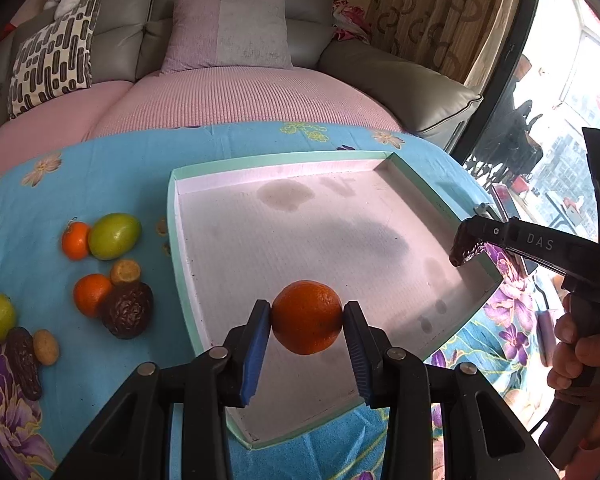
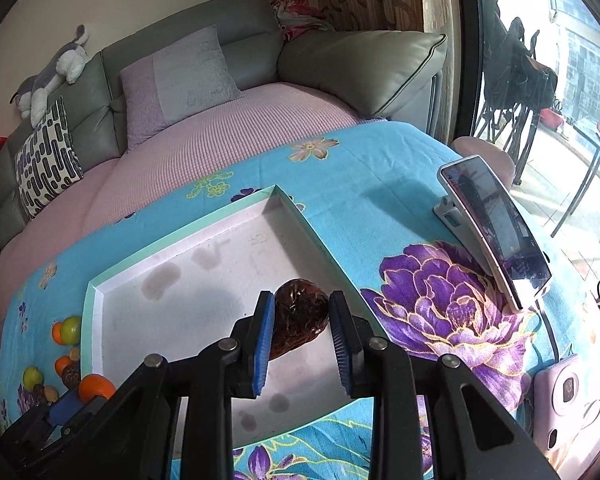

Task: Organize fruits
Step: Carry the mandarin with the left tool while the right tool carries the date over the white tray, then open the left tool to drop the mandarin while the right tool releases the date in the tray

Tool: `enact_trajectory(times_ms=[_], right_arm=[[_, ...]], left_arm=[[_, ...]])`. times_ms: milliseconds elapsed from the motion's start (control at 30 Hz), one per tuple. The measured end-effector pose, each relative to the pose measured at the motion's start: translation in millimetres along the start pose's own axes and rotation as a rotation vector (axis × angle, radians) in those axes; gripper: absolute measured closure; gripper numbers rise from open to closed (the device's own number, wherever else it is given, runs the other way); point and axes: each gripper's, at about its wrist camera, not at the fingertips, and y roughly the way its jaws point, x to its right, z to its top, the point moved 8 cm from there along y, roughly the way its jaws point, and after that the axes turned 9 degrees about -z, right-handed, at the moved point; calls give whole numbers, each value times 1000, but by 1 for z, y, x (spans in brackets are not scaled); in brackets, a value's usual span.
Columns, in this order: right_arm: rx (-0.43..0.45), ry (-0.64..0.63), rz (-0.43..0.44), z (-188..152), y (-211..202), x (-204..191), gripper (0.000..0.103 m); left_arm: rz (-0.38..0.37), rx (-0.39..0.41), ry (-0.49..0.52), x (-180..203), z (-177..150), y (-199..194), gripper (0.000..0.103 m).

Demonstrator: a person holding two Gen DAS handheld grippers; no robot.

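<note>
On the tabletop's left, loose fruits [image 1: 100, 280] still wait, while your left gripper [image 1: 306, 318] clamps an orange [image 1: 306, 317] and your right gripper [image 2: 302, 322] pinches a dark wrinkled fruit [image 2: 298, 318], both over the still-empty tray [image 1: 180, 216].

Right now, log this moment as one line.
left tool: shut on orange | right tool: shut on dark wrinkled fruit | both over tray | tray holds no fruit | seven fruits wait left of tray

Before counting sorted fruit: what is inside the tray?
The tray lies bare: only stains and shadows on its floor. The orange and dark fruit hang above it in grippers, which hide the near floor.
</note>
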Motion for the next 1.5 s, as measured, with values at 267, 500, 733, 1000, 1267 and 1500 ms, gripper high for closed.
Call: enact_trajectory(times_ms=[267,500,733,1000,1267,1500], right_arm=[[-88,-46,-9,-18,23,-12,73],[-120,-70,-7,-25,31,-17,74],[-143,-73,-15,-28,35,-18,73],[-151,-68,-19,-29,37,-17,73],[-151,-63,-29,-28,37,-15,71],[-146,-57,-30,-27,36,-13,51]], left_arm=[[12,-41,4,0,-8,10,63],[19,-64,5,-2,-12,15,63],[28,-81,9,-3,-16,20,63],[42,-73,34,1,-14,19,47],[86,-19,113,9,-4,6,35],[152,39,68,-10,9,-10,8]])
